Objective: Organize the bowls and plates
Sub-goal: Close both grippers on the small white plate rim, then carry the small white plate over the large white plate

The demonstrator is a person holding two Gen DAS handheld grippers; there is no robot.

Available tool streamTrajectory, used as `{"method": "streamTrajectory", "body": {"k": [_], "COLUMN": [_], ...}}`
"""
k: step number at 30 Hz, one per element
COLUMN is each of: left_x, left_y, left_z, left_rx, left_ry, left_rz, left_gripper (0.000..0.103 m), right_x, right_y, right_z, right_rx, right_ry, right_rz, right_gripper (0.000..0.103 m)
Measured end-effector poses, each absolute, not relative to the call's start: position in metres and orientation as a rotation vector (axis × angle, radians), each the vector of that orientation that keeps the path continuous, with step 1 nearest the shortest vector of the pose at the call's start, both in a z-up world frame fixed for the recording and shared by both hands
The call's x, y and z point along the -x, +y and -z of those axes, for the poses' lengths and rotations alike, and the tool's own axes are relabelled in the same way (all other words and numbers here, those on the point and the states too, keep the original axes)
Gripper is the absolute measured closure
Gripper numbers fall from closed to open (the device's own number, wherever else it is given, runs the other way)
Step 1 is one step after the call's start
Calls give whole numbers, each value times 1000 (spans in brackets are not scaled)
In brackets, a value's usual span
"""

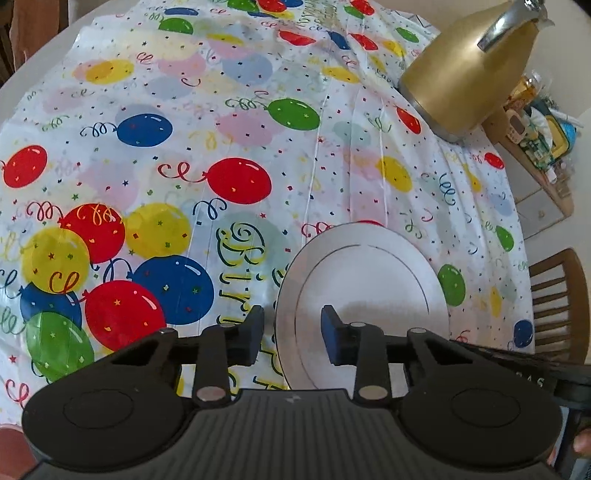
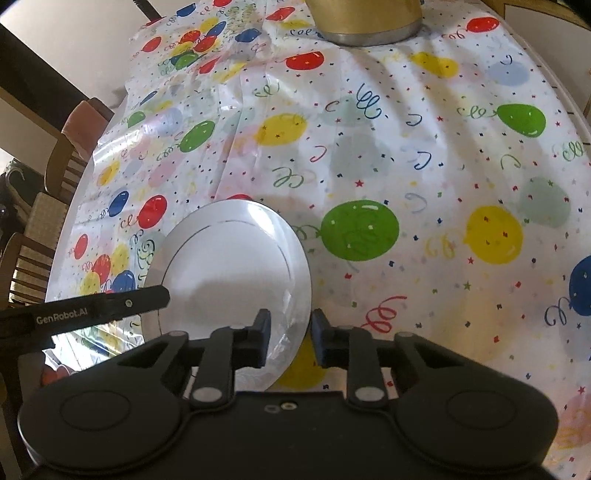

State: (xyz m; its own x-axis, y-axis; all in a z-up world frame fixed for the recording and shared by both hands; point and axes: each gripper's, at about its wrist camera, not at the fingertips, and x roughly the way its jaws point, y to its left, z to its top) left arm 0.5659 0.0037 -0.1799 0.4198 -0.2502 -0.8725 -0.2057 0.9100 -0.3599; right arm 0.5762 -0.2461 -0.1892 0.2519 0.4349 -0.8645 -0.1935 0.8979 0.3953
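A white plate with a thin dark ring lies on the balloon-print tablecloth. My left gripper is open with its jaws astride the plate's left rim, one finger over the plate, the other over the cloth. In the right wrist view the same plate sits at the lower left. My right gripper is open with its jaws astride the plate's right rim. The left gripper's finger reaches over the plate's left edge there. Whether either gripper touches the plate cannot be told.
A gold thermos jug stands at the table's far side, also in the right wrist view. Wooden chairs stand at the table's edges. A cluttered wooden shelf lies beyond the table.
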Motion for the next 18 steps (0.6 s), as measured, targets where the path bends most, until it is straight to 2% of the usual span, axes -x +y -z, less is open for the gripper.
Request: {"method": "streamTrajectory", "body": {"k": [2, 9, 18], "left_x": [-566, -564, -560], "left_y": [5, 6, 5], "left_z": [181, 182, 174], "left_rx": [469, 457, 460], "left_ry": [1149, 1136, 1113], "left_rz": [35, 44, 52], "left_gripper": [81, 83, 83], "right_x": [-576, -575, -571], "right_y": [-249, -253, -254], "right_z": [190, 192, 185], "right_rx": [-238, -258, -240], "right_ry": [1248, 1241, 1205], "right_rz": [-433, -431, -438], "right_gripper": [88, 93, 93]}}
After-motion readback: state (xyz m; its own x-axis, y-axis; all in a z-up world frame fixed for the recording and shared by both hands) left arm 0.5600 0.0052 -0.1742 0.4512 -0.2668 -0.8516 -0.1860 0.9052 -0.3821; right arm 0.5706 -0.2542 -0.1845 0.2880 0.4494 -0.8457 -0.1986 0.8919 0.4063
